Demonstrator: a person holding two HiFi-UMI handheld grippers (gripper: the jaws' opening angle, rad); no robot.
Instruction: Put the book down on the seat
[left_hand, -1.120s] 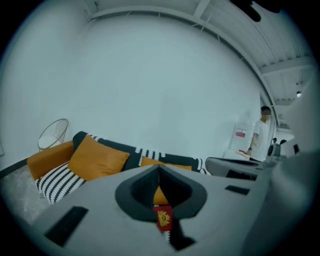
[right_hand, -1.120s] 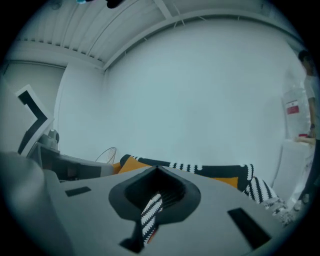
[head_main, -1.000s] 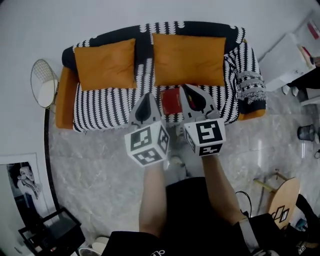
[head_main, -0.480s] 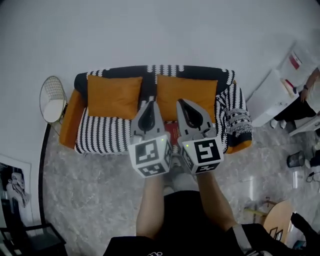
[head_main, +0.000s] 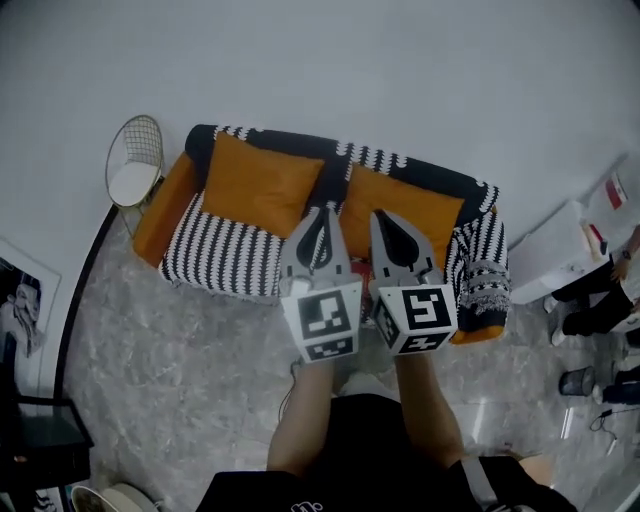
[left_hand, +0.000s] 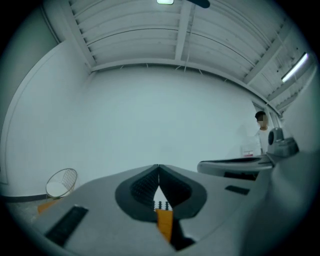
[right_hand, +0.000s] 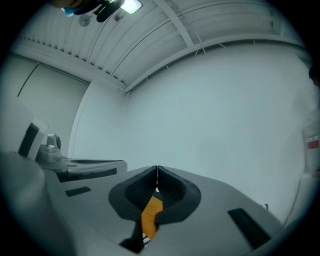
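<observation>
Update: you've lifted both grippers up off seat. Left gripper (head_main: 322, 215) fingers closed, empty; right gripper (head_main: 386, 218) same. Book stayed on sofa (head_main: 225, 258) seat at your 12 o'clock, hidden behind grippers now. Drop-off looks done.

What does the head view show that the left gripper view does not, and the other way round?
Only the head view: the whole striped sofa, the person's forearms and the marker cubes. Only the left gripper view: the ribbed ceiling. Both: the wire chair, an orange cushion, the left gripper, jaws together, and the right gripper.
</observation>
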